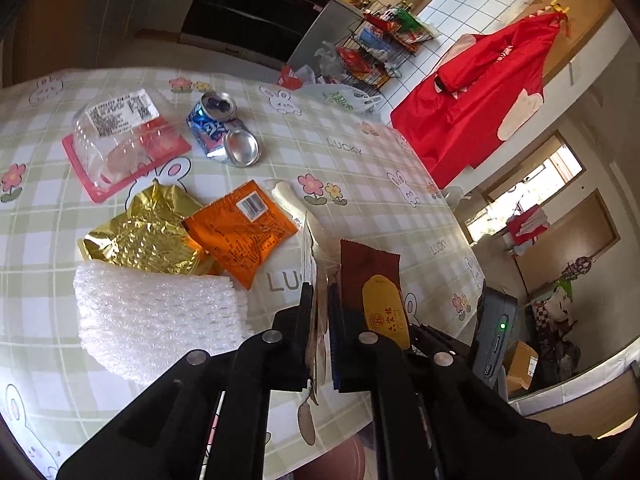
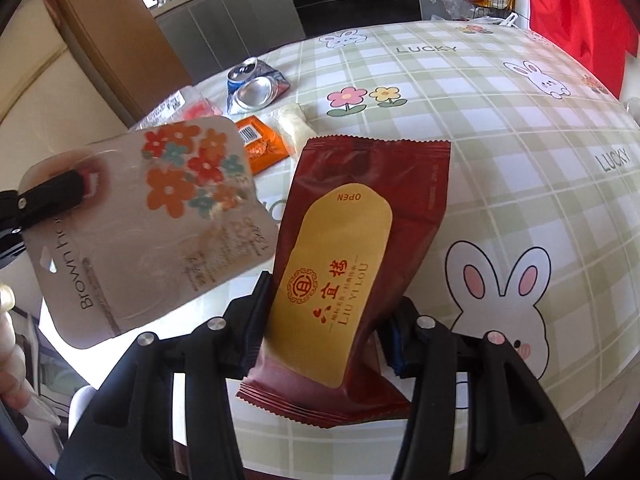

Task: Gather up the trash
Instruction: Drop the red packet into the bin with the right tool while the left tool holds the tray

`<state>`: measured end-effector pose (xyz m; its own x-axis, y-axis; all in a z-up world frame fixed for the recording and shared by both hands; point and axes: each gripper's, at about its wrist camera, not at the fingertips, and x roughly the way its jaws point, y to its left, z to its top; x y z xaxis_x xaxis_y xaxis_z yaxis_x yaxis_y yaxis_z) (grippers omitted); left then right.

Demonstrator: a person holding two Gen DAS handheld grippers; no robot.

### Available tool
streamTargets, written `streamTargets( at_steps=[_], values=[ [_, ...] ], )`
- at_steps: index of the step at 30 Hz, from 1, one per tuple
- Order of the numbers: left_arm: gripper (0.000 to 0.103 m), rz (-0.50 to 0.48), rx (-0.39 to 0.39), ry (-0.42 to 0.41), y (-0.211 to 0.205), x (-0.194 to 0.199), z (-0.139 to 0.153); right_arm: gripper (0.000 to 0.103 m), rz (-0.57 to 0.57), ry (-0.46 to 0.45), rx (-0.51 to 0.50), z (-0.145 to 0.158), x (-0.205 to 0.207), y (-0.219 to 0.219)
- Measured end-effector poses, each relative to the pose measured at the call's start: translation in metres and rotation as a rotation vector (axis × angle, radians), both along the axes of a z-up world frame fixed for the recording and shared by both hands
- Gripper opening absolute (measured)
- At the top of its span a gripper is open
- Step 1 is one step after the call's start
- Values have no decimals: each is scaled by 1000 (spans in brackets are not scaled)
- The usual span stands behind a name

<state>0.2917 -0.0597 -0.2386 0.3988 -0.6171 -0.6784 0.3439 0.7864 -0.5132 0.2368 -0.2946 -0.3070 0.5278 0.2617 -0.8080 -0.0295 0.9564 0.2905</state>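
Jaws of the left gripper (image 1: 320, 312) are pinched on a thin flowered packaging card (image 2: 152, 216); the right gripper (image 2: 324, 320) is clamped on a dark-red snack wrapper (image 2: 360, 208), both held above the checked tablecloth (image 1: 360, 168). Beyond lie white foam netting (image 1: 156, 320), a gold wrapper (image 1: 148, 232), an orange packet (image 1: 240, 232) and, farthest, a crushed can (image 1: 220, 128).

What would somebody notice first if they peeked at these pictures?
Probably the dark red snack wrapper with its gold label, pinched in the right gripper up close. Beside it, the left gripper holds a flowered card packet, and behind lies a crushed blue can on the bunny tablecloth.
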Motion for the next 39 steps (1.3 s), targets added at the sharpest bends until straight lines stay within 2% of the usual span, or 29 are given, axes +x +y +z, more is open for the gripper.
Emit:
streamTargets(
  at_steps=[4, 10, 15, 20, 27, 39],
  values=[
    [8, 15, 4, -84, 4, -21, 25, 50, -3, -51, -10, 17, -10, -1],
    [8, 167, -52, -201, 35, -66, 63, 50, 25, -150, -40, 49, -32, 2],
    [8, 255, -12, -290, 63, -103, 90, 50, 80, -211, -44, 70, -57, 9],
    [8, 287, -2, -321, 85, -133, 107, 50, 115, -244, -24, 88, -87, 16],
    [8, 302, -16, -359, 95, -178, 125, 50, 200, -277, -25, 107, -135, 37],
    [8, 301, -51, -439, 101, -249, 149, 50, 322, -272, -26, 119, -207, 65]
  ],
)
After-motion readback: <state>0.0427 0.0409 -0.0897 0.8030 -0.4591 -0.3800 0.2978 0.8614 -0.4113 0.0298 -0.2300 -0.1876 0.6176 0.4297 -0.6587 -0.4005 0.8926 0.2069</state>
